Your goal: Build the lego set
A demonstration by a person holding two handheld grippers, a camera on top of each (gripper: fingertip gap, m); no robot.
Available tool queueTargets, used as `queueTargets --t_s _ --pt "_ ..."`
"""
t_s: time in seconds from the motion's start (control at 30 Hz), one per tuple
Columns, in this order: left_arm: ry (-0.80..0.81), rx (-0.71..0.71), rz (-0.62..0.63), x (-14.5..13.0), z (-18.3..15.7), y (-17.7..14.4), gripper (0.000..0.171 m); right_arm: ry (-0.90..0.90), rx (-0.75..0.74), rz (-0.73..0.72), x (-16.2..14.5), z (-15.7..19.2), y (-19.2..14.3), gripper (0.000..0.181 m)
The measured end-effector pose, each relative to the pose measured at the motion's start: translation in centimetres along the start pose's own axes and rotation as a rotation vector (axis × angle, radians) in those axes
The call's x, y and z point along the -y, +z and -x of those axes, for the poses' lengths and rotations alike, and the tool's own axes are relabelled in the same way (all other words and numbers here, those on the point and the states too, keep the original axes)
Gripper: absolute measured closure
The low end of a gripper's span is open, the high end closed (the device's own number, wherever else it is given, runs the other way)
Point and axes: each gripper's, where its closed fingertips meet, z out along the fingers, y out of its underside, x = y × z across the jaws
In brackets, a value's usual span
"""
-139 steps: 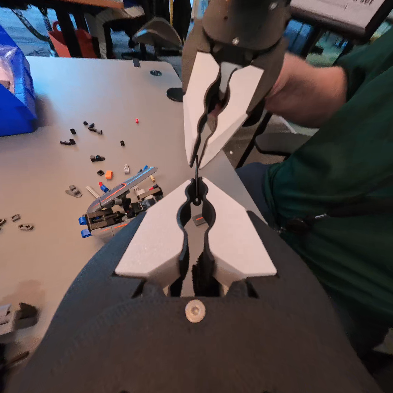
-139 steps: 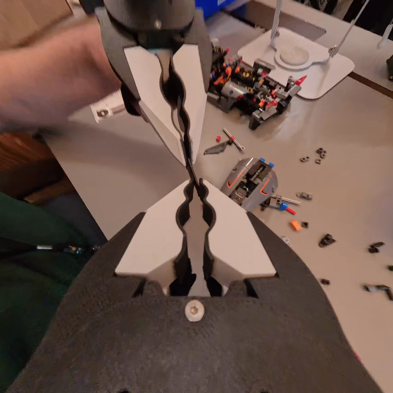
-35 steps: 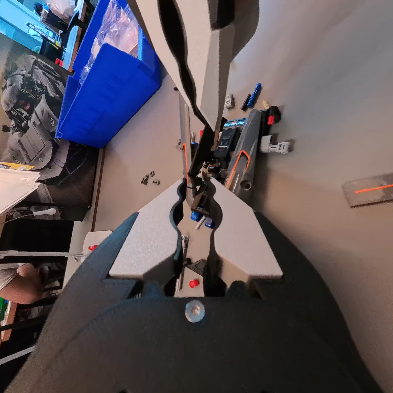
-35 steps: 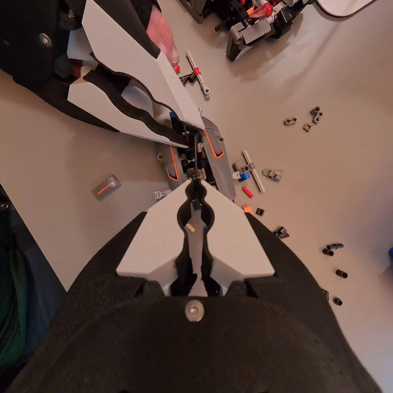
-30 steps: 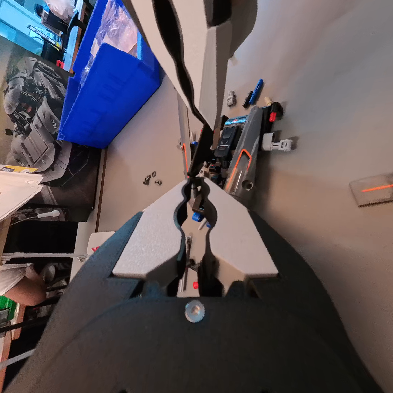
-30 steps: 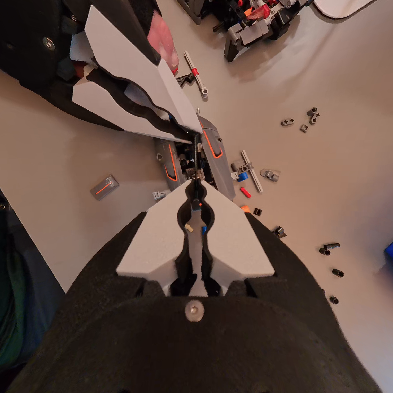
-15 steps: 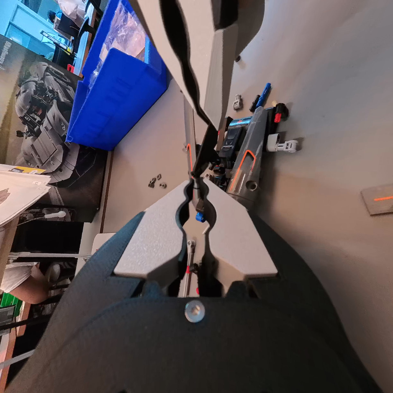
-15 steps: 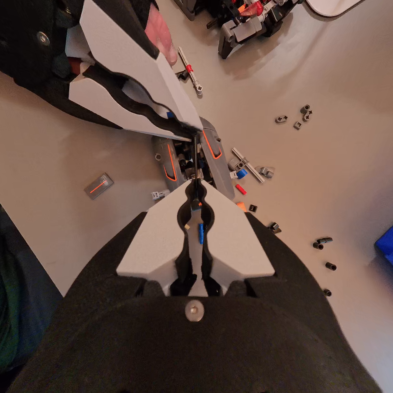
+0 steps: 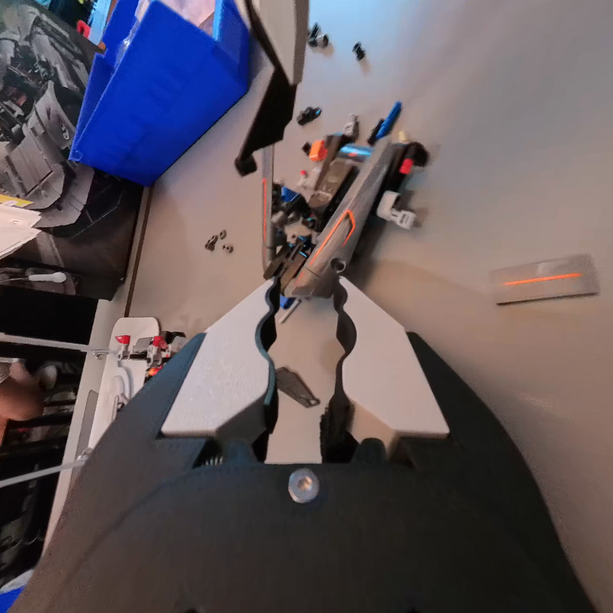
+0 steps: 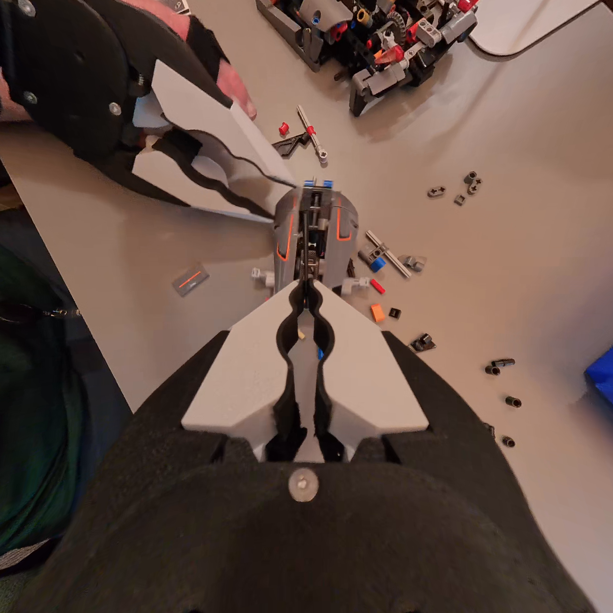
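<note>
A grey Lego sub-assembly (image 10: 345, 229) with orange lines lies on the table; it also shows in the left wrist view (image 9: 335, 229). My right gripper (image 10: 306, 289) is shut on a thin black piece (image 10: 304, 245) that reaches over the middle of the sub-assembly. The piece hangs from that gripper in the left wrist view (image 9: 265, 126). My left gripper (image 9: 307, 284) is open and empty, its jaws on either side of the sub-assembly's near end. It also shows in the right wrist view (image 10: 283, 200). Whether it touches the sub-assembly I cannot tell.
A grey tile with an orange line (image 10: 190, 278) lies left of the sub-assembly. Loose small pieces (image 10: 378, 265) lie to the right. A large Lego model (image 10: 381, 36) stands behind. A blue bin (image 9: 159, 99) and a printed box (image 9: 33, 99) are at the table's side. The gap from one gripper's tips to the other's is roughly 9 centimetres.
My left gripper let go of the black piece's end, opened wide and drew back a little. My right gripper still holds the piece, now lower over the sub-assembly.
</note>
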Motion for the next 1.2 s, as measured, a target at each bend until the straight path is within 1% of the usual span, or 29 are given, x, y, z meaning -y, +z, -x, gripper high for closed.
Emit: queueTargets --t_s 0.07,0.17,0.27,0.33,0.4,0.43,0.5,0.6,0.67,0.8,0.93,1.2 --pt "-0.001 0.005 0.017 -0.5 0.6 0.4 0.144 0.01 0.002 0.0 -0.1 -0.1 -0.1 0.181" --pt "-0.005 0.004 0.038 -1.1 1.3 0.7 0.142 0.025 -0.009 -0.028 0.0 0.0 -0.4 0.181" --pt "-0.091 -0.005 0.037 -1.3 2.0 0.3 0.139 0.052 -0.017 -0.083 0.2 0.0 -1.3 0.181" --pt "-0.174 0.004 -0.007 0.0 2.5 -0.6 0.135 0.071 -0.018 -0.128 0.2 0.0 -2.0 0.181" --pt "-0.233 -0.019 -0.084 2.7 1.9 -1.1 0.128 0.085 -0.021 -0.154 0.0 -0.1 -2.4 0.181" --pt "-0.231 -0.004 -0.081 3.5 1.8 -0.9 0.127 0.092 -0.018 -0.165 -0.1 -0.1 -2.4 0.181" --pt "-0.221 0.031 -0.041 4.1 1.4 0.3 0.129 0.109 -0.013 -0.176 -0.4 -0.3 -2.1 0.181" --pt "-0.266 0.041 0.008 3.9 0.8 2.1 0.132 0.118 -0.014 -0.181 -0.6 -0.4 -1.5 0.181" --pt "-0.29 0.072 0.028 3.7 0.9 2.6 0.136 0.124 -0.004 -0.194 -0.5 -0.3 -1.2 0.181" --pt "-0.293 0.099 0.055 3.5 1.1 3.1 0.145 0.124 0.004 -0.199 -0.2 -0.5 -0.6 0.181" --pt "-0.286 0.121 0.066 3.4 1.1 3.3 0.149 0.134 0.017 -0.21 -0.2 -0.9 -0.2 0.181" --pt "-0.266 0.117 0.061 3.0 1.4 3.3 0.15 0.145 0.023 -0.193 -0.5 -1.7 0.4 0.181"
